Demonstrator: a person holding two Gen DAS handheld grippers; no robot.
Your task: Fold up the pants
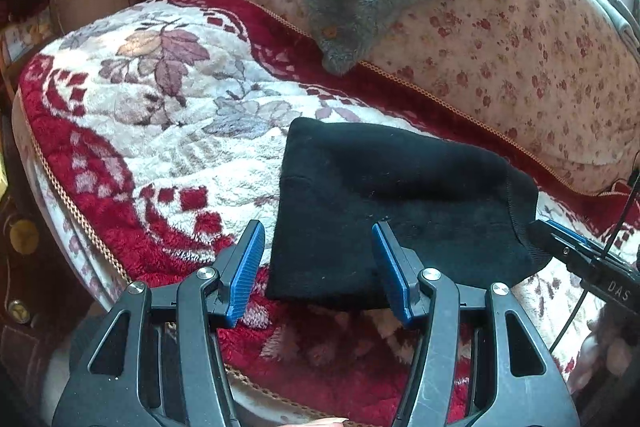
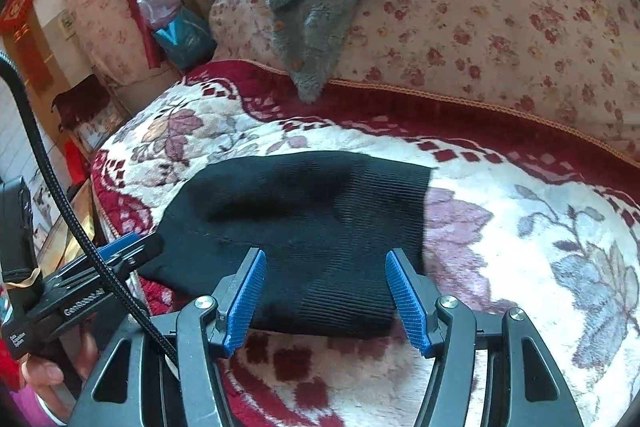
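Between our left fingers [image 1: 318, 267] nothing is pinched; they stand spread over the near left corner of the pants [image 1: 384, 211]. Our right fingers [image 2: 326, 293] are spread and empty too, over the near right edge. The pants lie as a compact black bundle on the blanket [image 1: 168, 131], so folding looks nearly done; next we likely close on the near edge or tidy it.

Ahead of both sets of fingers the folded black pants [image 1: 400, 211] lie flat on the red-and-white floral blanket [image 1: 160, 131], which is open to the sides. Beyond the fingertips a floral quilt roll [image 2: 500, 27] with a grey fleece garment [image 2: 316, 7] bars passage.
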